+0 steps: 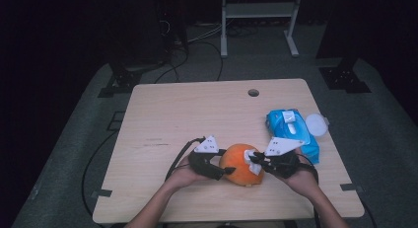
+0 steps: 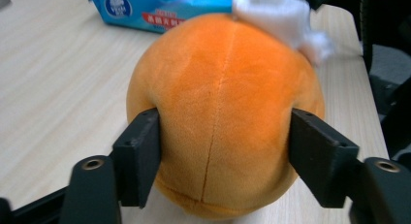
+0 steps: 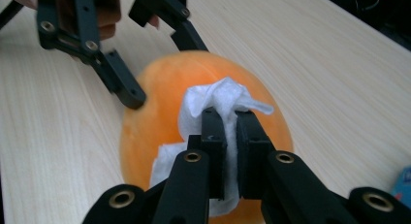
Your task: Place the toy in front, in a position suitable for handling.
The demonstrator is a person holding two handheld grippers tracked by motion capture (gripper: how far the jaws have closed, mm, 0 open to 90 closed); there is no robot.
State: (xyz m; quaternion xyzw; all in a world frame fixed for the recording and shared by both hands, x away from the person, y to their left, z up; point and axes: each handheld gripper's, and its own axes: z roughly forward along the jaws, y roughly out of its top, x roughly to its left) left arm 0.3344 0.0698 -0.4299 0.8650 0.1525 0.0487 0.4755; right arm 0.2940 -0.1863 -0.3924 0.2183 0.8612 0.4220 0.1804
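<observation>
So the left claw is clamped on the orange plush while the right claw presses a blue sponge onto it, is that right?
Not quite: the right claw pinches a white wipe, not a blue sponge, as the right gripper view shows. The left claw does clamp the orange plush.

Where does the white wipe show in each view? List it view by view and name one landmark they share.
High view: the white wipe lies on the orange plush ball, pinched by the right hand-held gripper.
Left gripper view: top right, over the ball's far side.
Right gripper view: centre, clamped between the jaws.
Shared landmark: the orange plush ball.
</observation>
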